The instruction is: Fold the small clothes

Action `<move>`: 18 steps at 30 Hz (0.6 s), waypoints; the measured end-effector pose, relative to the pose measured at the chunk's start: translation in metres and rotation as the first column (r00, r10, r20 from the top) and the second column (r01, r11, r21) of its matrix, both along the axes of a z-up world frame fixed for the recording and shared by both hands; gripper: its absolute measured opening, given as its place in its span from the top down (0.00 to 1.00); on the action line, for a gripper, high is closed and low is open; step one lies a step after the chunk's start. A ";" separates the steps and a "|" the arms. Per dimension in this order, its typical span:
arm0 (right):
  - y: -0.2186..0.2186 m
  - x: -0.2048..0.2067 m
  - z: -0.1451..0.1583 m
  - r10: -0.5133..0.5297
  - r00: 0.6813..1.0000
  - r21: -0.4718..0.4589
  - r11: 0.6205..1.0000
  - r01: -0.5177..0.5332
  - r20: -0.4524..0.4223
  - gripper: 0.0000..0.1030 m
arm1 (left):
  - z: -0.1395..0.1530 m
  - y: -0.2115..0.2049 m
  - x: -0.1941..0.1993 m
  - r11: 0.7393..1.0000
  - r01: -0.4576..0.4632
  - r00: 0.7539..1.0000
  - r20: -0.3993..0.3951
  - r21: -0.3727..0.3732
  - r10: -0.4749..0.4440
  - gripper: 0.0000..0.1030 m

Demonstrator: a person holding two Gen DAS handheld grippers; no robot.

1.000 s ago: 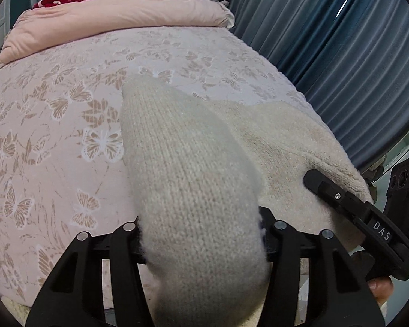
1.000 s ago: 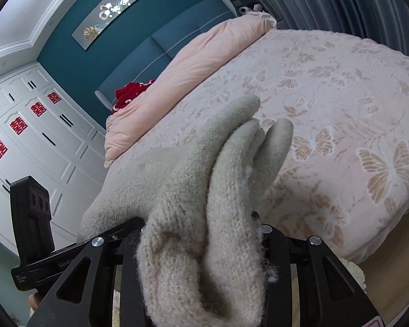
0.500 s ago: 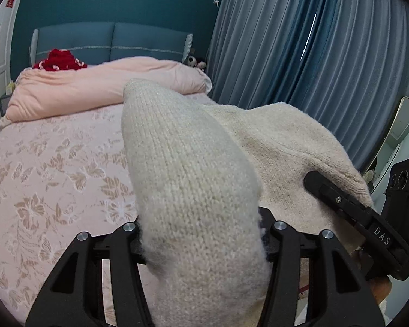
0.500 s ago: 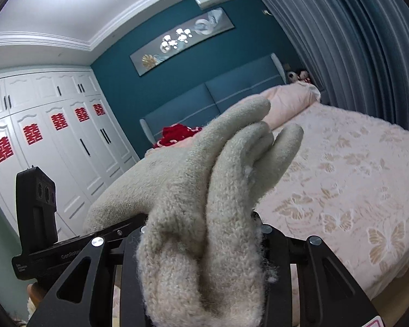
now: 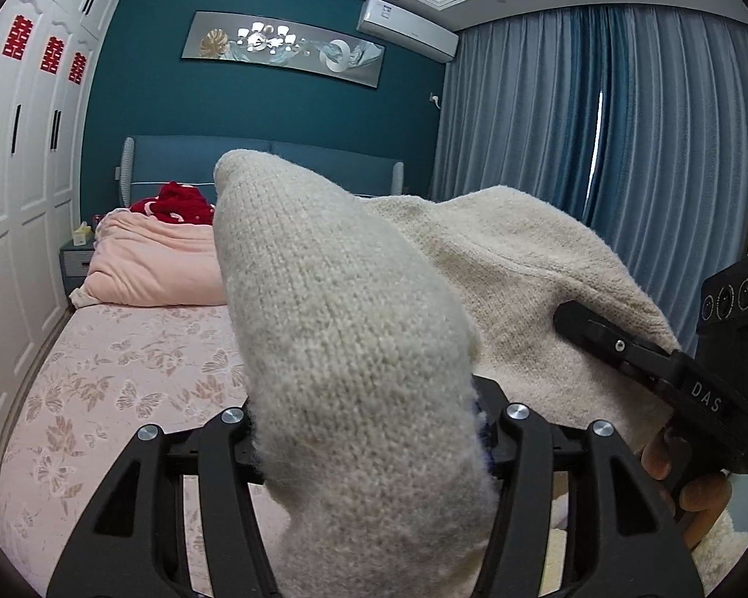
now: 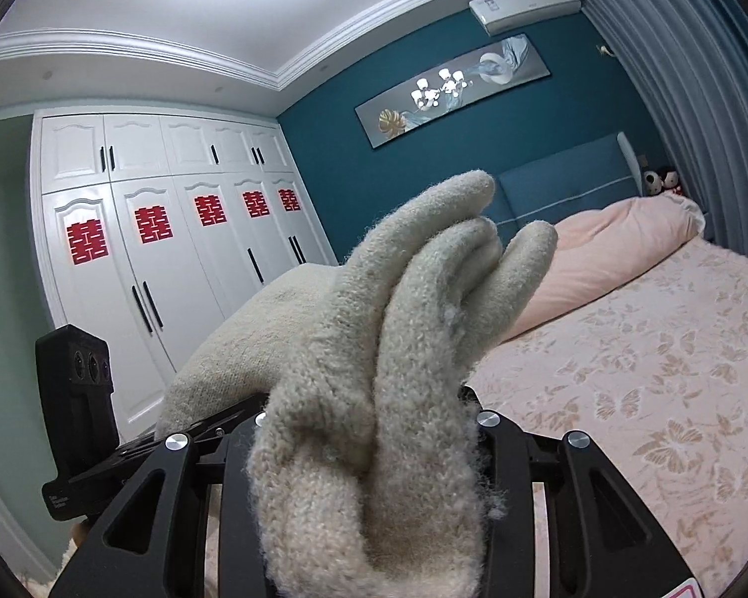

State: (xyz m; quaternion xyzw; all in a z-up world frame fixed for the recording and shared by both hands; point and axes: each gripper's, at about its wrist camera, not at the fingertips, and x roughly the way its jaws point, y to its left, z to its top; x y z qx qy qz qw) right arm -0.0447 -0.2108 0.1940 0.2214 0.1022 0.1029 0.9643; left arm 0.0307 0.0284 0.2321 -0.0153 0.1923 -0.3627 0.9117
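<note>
A cream knitted sweater point(image 5: 354, 349) is held up in the air between my two grippers, above the foot of the bed. My left gripper point(image 5: 369, 428) is shut on one bunched edge of it; the knit bulges forward over the jaws and hides the fingertips. My right gripper point(image 6: 369, 428) is shut on another bunched edge of the sweater point(image 6: 399, 329), folded in thick rolls. The right gripper's body also shows at the right of the left wrist view point(image 5: 673, 378), with sweater cloth stretched toward it. The left gripper's body shows at the left of the right wrist view point(image 6: 75, 398).
The bed with a pink butterfly-print sheet point(image 5: 124, 388) lies below and ahead. A pink duvet point(image 5: 154, 269) and a red garment point(image 5: 179, 202) lie by the blue headboard. White wardrobes point(image 6: 164, 269) stand on the left, blue curtains point(image 5: 598, 159) on the right.
Both grippers have risen and tilted upward with the sweater, lifting it off the bed; the views now show the wall and ceiling instead of the sheet.
</note>
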 end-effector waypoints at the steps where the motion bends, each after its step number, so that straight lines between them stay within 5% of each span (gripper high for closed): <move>1: 0.004 0.009 -0.014 0.007 1.000 0.012 1.000 -0.007 -0.024 0.65 | -0.013 0.006 0.010 1.000 -0.009 1.000 -0.018 0.001 0.009 0.47; 6: 0.023 0.058 -0.121 0.020 0.977 0.009 1.000 -0.018 -0.211 0.62 | -0.114 0.025 0.060 0.999 -0.033 0.987 -0.156 0.021 0.036 0.46; 8: 0.022 0.083 -0.192 0.017 0.917 0.050 0.999 0.003 -0.398 0.55 | -0.179 0.030 0.084 0.997 -0.062 0.952 -0.297 0.043 0.072 0.42; 9: 0.017 0.091 -0.231 0.010 0.858 0.079 0.996 0.036 -0.514 0.55 | -0.216 0.037 0.092 0.996 -0.081 0.918 -0.387 0.038 0.089 0.39; 11: 0.007 0.085 -0.289 -0.013 0.754 0.114 0.987 0.116 -0.657 0.57 | -0.287 0.053 0.103 0.986 -0.149 0.801 -0.576 0.070 0.162 0.39; 12: 0.002 0.074 -0.298 -0.039 0.746 0.112 0.982 0.151 -0.665 0.56 | -0.311 0.064 0.104 0.980 -0.183 0.749 -0.635 0.079 0.190 0.40; 13: -0.003 0.063 -0.299 -0.045 0.768 0.126 0.978 0.163 -0.639 0.56 | -0.322 0.078 0.099 0.973 -0.220 0.729 -0.652 0.066 0.209 0.39; 14: -0.007 0.056 -0.294 -0.052 0.788 0.133 0.977 0.169 -0.614 0.51 | -0.323 0.090 0.095 0.973 -0.230 0.739 -0.648 0.013 0.183 0.37; 16: -0.008 0.058 -0.281 -0.083 0.802 0.095 0.981 0.171 -0.591 0.36 | -0.312 0.108 0.091 0.968 -0.247 0.766 -0.622 -0.054 0.161 0.19; 18: -0.003 0.082 -0.276 -0.064 0.792 0.059 0.990 0.125 -0.607 0.31 | -0.296 0.114 0.098 0.962 -0.267 0.792 -0.582 -0.064 0.181 0.08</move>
